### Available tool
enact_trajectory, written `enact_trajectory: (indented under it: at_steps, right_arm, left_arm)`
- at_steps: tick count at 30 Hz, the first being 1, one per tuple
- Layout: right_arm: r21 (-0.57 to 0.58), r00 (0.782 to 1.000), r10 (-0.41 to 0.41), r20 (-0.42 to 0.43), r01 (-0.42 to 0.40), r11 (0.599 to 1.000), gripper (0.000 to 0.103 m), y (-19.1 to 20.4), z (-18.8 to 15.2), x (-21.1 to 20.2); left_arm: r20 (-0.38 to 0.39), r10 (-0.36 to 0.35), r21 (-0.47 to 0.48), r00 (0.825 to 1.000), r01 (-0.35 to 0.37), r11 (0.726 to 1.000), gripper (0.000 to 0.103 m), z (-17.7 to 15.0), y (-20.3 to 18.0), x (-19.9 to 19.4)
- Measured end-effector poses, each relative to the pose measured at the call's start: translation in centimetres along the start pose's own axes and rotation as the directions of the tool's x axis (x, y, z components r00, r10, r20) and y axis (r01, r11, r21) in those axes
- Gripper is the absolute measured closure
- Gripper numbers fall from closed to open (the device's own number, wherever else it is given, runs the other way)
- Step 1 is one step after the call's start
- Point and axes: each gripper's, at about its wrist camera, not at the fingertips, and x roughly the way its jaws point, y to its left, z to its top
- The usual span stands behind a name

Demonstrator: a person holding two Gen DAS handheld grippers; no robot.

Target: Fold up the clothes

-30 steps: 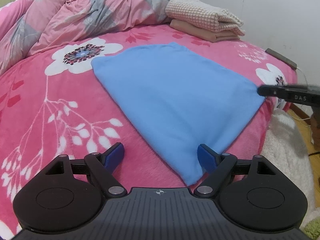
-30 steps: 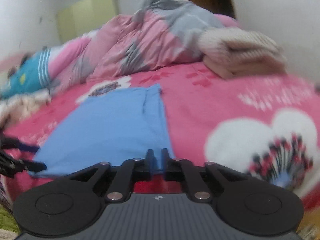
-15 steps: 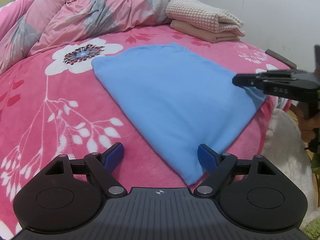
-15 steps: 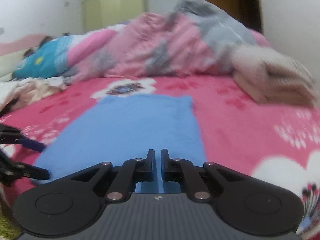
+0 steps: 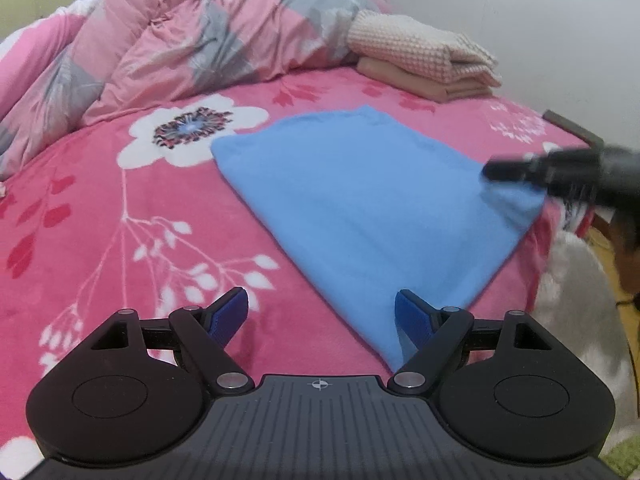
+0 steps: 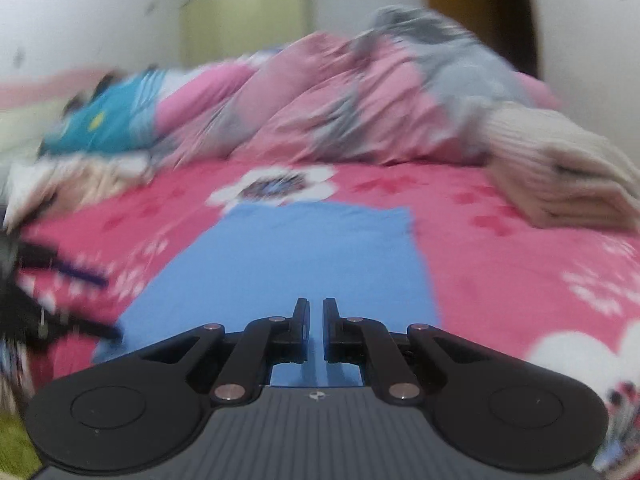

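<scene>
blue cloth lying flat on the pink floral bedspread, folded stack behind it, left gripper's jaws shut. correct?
Not quite: the left gripper is open, its blue-padded jaws spread wide at the near corner of the blue cloth, as the left wrist view shows. The cloth does lie on the pink floral bedspread, with the folded stack behind it.

A pink floral bedspread (image 5: pixel 100 216) covered the bed, with a rumpled pink-and-grey quilt (image 5: pixel 192 40) heaped at its far end. Beside the quilt sat a stack of folded beige towels (image 5: pixel 424 56). Beyond the quilt, a pale green cabinet (image 6: pixel 244 20) stood against the wall.
</scene>
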Motion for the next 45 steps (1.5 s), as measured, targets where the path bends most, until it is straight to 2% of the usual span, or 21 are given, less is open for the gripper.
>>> enact_trajectory:
  at_steps: [4,7,10,14,17,19,21,24,25,30,33,35,39,41,45]
  right_arm:
    - [-0.082,0.997,-0.045,-0.068,0.039,0.996,0.098,0.6,-1.7,-0.2]
    - [-0.003,0.994,-0.064,-0.088,0.064,0.998,0.098,-1.0,-2.2,-2.3]
    - [-0.012,0.993,-0.095,-0.076,0.094,0.995,0.097,-0.8,-1.5,-3.2]
    - [-0.054,0.999,0.038,-0.014,-0.038,0.998,0.097,1.7,0.5,-1.6]
    - [-0.113,0.995,0.083,-0.058,-0.089,0.99,0.096,3.5,0.1,0.2]
    - [-0.132,0.992,0.081,-0.098,-0.094,0.987,0.096,3.8,-0.8,0.5]
    - [-0.104,0.989,0.081,-0.127,-0.094,0.99,0.096,3.0,-1.6,-0.6]
    - [-0.072,0.984,0.029,-0.173,-0.042,0.997,0.096,1.6,-2.3,-2.8]
    - [-0.069,0.985,0.016,-0.169,-0.028,0.997,0.096,1.5,-2.2,-3.2]
    - [-0.05,0.989,0.138,-0.053,-0.14,0.989,0.095,2.9,-0.2,-3.1]
    - [-0.125,0.975,0.213,-0.059,-0.219,0.968,0.095,5.6,0.2,-1.0]
    - [-0.154,0.961,0.25,-0.119,-0.267,0.951,0.095,7.1,-0.5,0.3]
    - [-0.257,0.922,0.342,-0.182,-0.38,0.888,0.095,9.8,-2.0,-0.5]
    - [-0.262,0.936,0.317,-0.152,-0.347,0.9,0.095,9.9,-1.6,-0.8]
    - [-0.151,0.949,0.302,-0.093,-0.313,0.938,0.095,8.0,-0.3,1.1]
  left_arm:
    - [0.006,0.009,-0.009,1.0,-0.009,1.0,0.022,0.4,0.3,0.4]
    - [0.004,0.009,-0.013,1.0,-0.009,1.0,0.022,0.3,0.5,0.6]
    - [0.006,0.014,-0.016,1.0,-0.014,1.0,0.022,0.3,0.7,0.6]
    - [0.017,0.03,-0.021,0.999,-0.03,0.999,0.022,0.3,0.6,0.2]
    - [0.019,0.045,-0.021,0.999,-0.045,0.999,0.022,0.2,0.8,-0.1]
    - [0.018,0.054,-0.02,0.998,-0.054,0.998,0.022,0.0,1.1,-0.2]
    - [0.012,0.059,-0.023,0.998,-0.059,0.998,0.022,-0.3,1.4,-0.3]
    - [-0.002,0.053,-0.04,0.999,-0.053,0.998,0.022,-0.3,2.1,0.0]
    - [-0.004,0.052,-0.049,0.999,-0.052,0.997,0.022,-0.2,2.2,0.1]
    - [0.001,0.062,-0.065,0.998,-0.062,0.996,0.022,0.0,2.3,-0.2]
    - [0.006,0.07,-0.062,0.998,-0.069,0.996,0.022,-0.1,2.3,-0.5]
    - [0.005,0.073,-0.066,0.997,-0.073,0.995,0.022,-0.1,2.5,-0.6]
    - [0.003,0.08,-0.074,0.997,-0.08,0.994,0.022,-0.3,2.9,-0.9]
    - [0.002,0.084,-0.078,0.997,-0.083,0.993,0.022,-0.3,3.0,-1.0]
    - [0.001,0.091,-0.086,0.996,-0.09,0.992,0.022,-0.4,3.4,-1.2]
